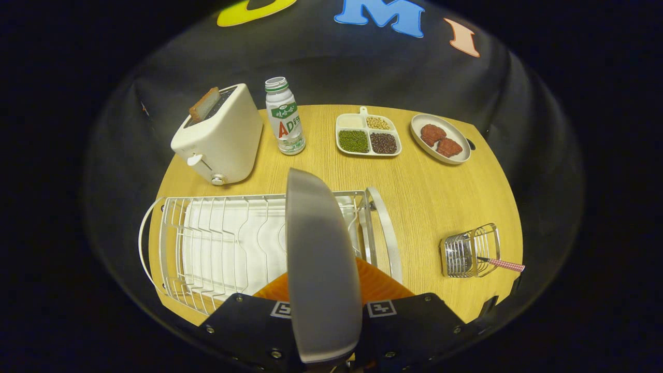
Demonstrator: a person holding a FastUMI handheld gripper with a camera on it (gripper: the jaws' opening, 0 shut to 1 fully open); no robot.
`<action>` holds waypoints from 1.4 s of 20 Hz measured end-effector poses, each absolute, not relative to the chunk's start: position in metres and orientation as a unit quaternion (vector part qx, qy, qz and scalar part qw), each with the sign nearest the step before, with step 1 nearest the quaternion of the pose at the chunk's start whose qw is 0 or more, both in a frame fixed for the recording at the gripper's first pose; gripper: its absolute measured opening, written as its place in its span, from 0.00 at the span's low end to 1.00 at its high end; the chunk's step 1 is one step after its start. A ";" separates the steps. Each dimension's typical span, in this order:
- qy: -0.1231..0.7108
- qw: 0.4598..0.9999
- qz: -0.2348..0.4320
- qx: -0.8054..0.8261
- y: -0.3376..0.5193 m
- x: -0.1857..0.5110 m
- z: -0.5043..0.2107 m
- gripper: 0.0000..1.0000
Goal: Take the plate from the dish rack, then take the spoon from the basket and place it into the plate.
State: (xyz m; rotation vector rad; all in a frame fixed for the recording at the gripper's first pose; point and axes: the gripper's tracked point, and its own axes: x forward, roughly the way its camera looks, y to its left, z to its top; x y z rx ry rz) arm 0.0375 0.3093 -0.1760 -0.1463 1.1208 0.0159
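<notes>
A grey plate (318, 259) stands on edge between my two fingers, held upright above the wire dish rack (217, 243). My gripper (325, 305) is shut on the plate, one finger on each face. The rack's white tray lies just under and to the left of the plate. To the right of the fingers, a small wire basket (469, 251) lies on its side on the wooden table (430, 197). A spoon with a red checked handle (505, 264) sticks out of the basket toward the table's right edge.
Beyond the rack stand a white toaster (220, 137) with a slice in it and a white bottle (285, 116). Farther right are a divided dish of beans (368, 135) and an oval plate of meat (440, 139). Bare table lies between rack and basket.
</notes>
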 end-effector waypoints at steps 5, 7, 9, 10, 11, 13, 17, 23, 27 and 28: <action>0.477 0.868 0.001 -0.142 0.312 0.051 -0.157 0.34; 0.474 0.872 0.006 -0.122 0.311 0.051 -0.150 0.34; 0.479 0.871 0.019 -0.103 0.304 0.046 -0.138 0.35; 0.479 0.872 0.033 -0.092 0.300 0.042 -0.130 0.35; 0.477 0.874 0.043 -0.081 0.291 0.036 -0.117 0.35; 0.466 0.881 0.067 -0.051 0.274 0.026 -0.092 0.35; 0.463 0.883 0.080 -0.004 0.219 -0.006 -0.071 0.35; 0.458 0.883 0.081 0.054 0.141 -0.064 -0.088 0.35; 0.472 0.876 0.053 0.086 0.097 -0.095 -0.122 0.35; 0.477 0.872 0.051 0.099 0.091 -0.101 -0.132 0.36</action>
